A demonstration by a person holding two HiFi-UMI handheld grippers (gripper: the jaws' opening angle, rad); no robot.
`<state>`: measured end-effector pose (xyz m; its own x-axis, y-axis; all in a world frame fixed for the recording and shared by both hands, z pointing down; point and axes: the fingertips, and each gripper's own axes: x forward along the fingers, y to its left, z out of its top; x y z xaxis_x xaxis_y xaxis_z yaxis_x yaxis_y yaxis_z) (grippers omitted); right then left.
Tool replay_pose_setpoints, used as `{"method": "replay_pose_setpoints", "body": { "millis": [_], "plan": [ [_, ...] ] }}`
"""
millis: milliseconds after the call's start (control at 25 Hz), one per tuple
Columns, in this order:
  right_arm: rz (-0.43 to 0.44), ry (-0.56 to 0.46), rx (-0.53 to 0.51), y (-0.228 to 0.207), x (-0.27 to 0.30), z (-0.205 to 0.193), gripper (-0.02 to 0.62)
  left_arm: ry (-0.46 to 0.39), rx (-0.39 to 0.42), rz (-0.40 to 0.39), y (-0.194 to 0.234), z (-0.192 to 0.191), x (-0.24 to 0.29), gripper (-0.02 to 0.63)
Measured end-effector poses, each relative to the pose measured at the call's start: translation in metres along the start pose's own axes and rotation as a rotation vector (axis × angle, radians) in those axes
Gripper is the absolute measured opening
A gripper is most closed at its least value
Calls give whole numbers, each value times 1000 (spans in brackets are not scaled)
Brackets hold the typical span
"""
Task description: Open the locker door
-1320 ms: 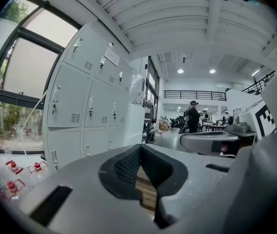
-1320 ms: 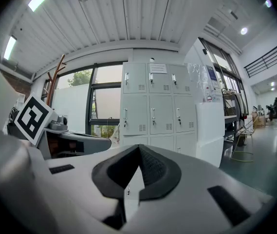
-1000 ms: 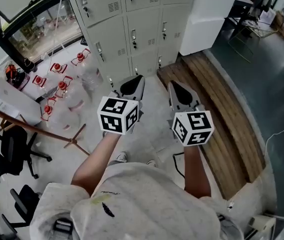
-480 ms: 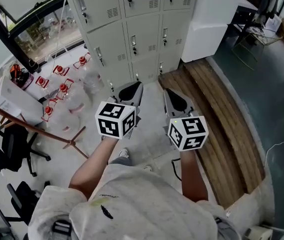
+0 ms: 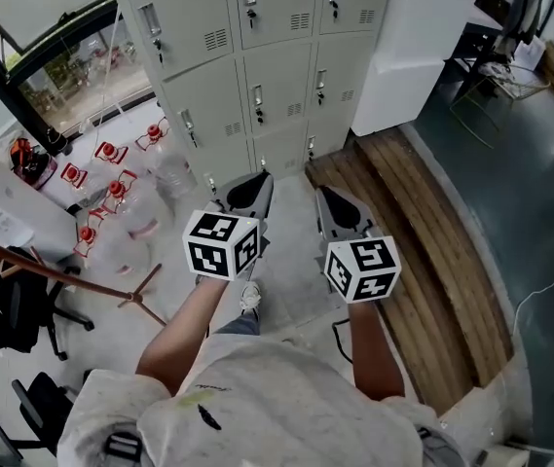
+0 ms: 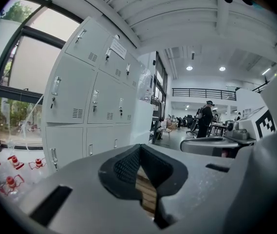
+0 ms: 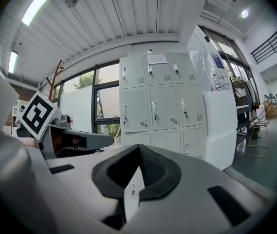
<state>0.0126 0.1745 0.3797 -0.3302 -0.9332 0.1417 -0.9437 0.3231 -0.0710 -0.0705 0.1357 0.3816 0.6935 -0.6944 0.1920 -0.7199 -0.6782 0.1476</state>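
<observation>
A bank of pale grey lockers [image 5: 257, 56] stands ahead, every door closed, each with a small handle and vent slots. It also appears in the left gripper view as lockers [image 6: 94, 106] and in the right gripper view as lockers [image 7: 162, 101]. My left gripper [image 5: 260, 179] and right gripper [image 5: 323, 195] are held side by side, pointing at the lockers' bottom row and well short of it. Both are shut with nothing between the fingers, as the left gripper [image 6: 139, 148] and right gripper [image 7: 138, 149] show in their own views.
Several clear water bottles with red caps [image 5: 111, 188] lie on the floor at the left. A wooden platform [image 5: 423, 232] runs along the right beside a tall white cabinet [image 5: 413, 37]. Office chairs [image 5: 14, 309] and a slanting wooden pole [image 5: 72, 272] stand at the left.
The person has stepped towards the lockers, which now sit nearer and larger. Both grippers have stayed shut and side by side.
</observation>
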Motion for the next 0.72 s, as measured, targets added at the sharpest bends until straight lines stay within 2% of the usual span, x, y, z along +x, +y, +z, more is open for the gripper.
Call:
{"method": "replay_pose_setpoints", "body": {
  "millis": [400,720],
  "plan": [
    [-45,31,-24,-16,109,27,0,-12,-25,-67,86,35,68,6],
    [-34,44,-35,-1,193,47,0,-24,-47,-89,162,62,98,6]
  ]
}}
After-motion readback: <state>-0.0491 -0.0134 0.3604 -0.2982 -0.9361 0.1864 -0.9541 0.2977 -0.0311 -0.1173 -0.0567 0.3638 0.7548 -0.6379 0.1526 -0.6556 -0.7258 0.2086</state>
